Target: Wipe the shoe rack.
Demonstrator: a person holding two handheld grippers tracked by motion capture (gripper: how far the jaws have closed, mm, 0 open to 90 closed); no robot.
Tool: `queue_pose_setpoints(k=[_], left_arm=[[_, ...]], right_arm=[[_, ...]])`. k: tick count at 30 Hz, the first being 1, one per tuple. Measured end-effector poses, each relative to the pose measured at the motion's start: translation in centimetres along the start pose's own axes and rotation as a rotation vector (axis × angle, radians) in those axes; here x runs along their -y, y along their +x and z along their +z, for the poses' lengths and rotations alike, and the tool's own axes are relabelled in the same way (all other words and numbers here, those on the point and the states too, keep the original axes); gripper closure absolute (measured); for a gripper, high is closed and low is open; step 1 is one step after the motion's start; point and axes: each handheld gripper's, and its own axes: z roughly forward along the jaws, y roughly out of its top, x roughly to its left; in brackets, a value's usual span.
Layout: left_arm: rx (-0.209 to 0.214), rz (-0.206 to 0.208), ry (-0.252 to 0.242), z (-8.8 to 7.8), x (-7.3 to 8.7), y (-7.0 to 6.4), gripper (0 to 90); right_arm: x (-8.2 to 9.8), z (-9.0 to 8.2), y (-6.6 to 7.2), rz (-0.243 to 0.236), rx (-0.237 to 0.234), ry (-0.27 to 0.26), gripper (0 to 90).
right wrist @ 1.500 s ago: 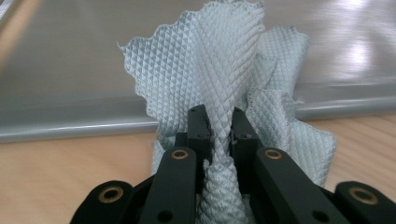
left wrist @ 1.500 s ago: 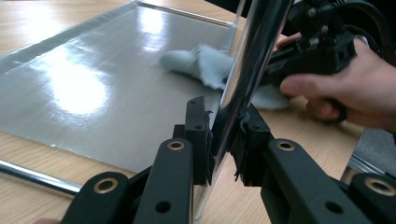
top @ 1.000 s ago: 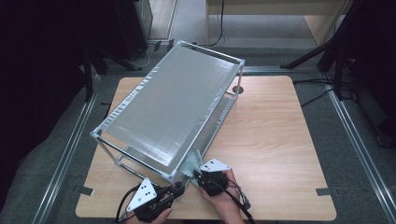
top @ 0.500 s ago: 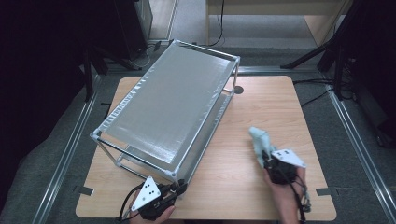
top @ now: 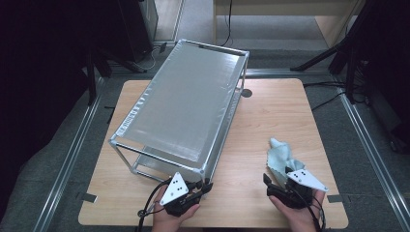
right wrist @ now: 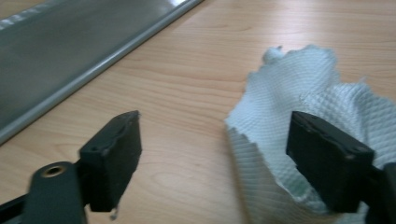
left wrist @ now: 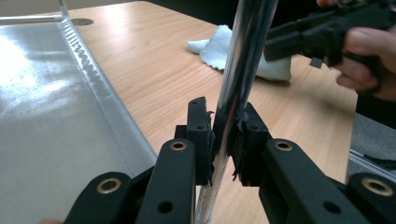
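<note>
My left gripper [left wrist: 223, 135] is clamped on the rack's near corner post [left wrist: 243, 65]; I'd keep that pinch firm. My right gripper [right wrist: 215, 154] has just spread wide, and the cloth [top: 283, 157] lies crumpled on the table [top: 270, 106] just beyond it, released; I'd back away level without snagging it.
</note>
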Motion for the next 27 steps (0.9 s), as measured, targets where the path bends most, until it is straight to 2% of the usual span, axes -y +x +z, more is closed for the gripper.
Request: queue_pose_setpoints(k=[3,6,9,12,15,17,21,23,24,26,27], left_arm=[[0.026,-0.028,-0.004,-0.1,0.1,0.3,77.0],[0.038,-0.060,-0.018,-0.8,0.3,0.8,66.5],[0.025,-0.078,-0.054,-2.0,0.4,1.2,57.5],[-0.001,-0.073,-0.068,-3.6,0.8,1.6,53.7],[-0.029,-0.076,-0.095,-5.3,1.1,2.0,52.9],[-0.065,-0.082,-0.110,-6.6,1.3,2.5,52.4],[-0.157,-0.128,-0.121,-8.8,1.9,3.9,52.1],[-0.200,-0.151,-0.129,-9.9,2.3,4.7,52.1],[-0.220,-0.163,-0.133,-10.4,2.4,5.1,52.0],[-0.276,-0.178,-0.135,-11.6,2.8,5.8,51.4],[-0.289,-0.186,-0.136,-11.9,3.0,6.0,51.3]], right_arm=[[0.2,0.2,1.6,-0.009,-0.048,0.000,13.8],[0.3,0.5,3.5,-0.046,-0.088,-0.006,13.0],[0.1,0.9,5.6,-0.106,-0.124,-0.021,13.0],[-0.2,1.2,7.2,-0.115,-0.186,-0.026,12.3],[-0.6,1.7,9.1,-0.120,-0.277,-0.030,8.1],[-0.6,2.1,10.7,-0.139,-0.323,-0.029,6.0],[-0.3,3.3,13.7,-0.184,-0.337,-0.009,6.1],[-0.1,3.9,14.7,-0.199,-0.334,-0.004,7.1],[-0.1,4.2,15.2,-0.205,-0.334,-0.005,9.6],[-0.1,4.5,15.9,-0.216,-0.344,-0.019,21.9],[-0.1,4.6,16.2,-0.216,-0.342,-0.031,30.8]])
